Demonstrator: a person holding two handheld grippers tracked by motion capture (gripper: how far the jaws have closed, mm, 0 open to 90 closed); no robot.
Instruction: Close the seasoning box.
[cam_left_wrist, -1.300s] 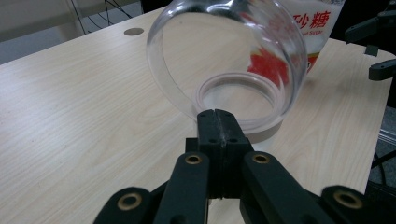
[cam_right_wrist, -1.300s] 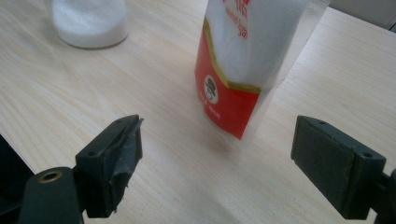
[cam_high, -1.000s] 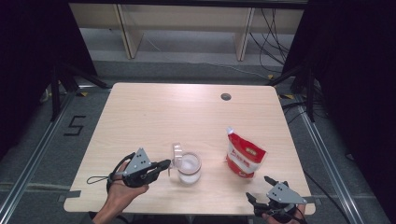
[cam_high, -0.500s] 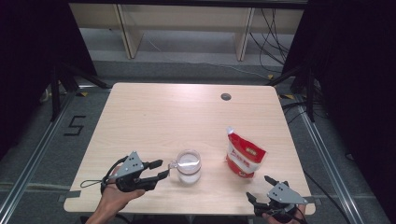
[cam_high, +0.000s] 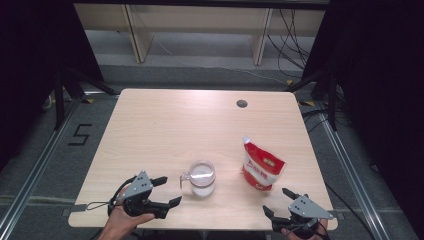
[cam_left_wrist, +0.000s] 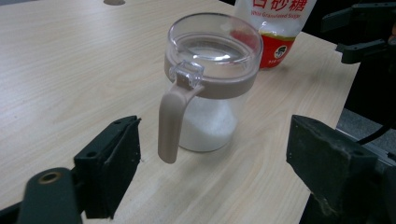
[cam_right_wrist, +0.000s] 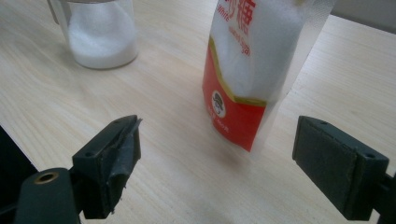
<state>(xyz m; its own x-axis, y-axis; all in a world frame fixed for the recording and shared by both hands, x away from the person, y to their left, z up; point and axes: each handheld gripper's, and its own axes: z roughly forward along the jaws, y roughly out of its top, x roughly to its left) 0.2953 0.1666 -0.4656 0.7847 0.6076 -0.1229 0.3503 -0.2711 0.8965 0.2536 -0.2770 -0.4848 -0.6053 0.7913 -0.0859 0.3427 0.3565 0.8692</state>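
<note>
Left gripper (cam_high: 164, 190), jaws just opened wide, faces sugar jar (cam_high: 201, 178) handle, gripping nothing

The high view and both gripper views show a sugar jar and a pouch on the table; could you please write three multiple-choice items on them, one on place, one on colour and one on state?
1. Where does the sugar pouch stand relative to the jar in the high view?
A. To its right
B. To its left
C. On top of it

2. What colour is the jar's handle?
A. Blue
B. Beige
C. Black

3. How is the left gripper?
A. Shut on the handle
B. Shut on the pouch
C. Open, holding nothing

Answers:
1. A: the red and white pouch sits right of the jar on the table.
2. B: the left gripper view shows a beige handle and lid ring.
3. C: its jaws have just been opening and stand wide, short of the handle, with nothing between them.
</note>
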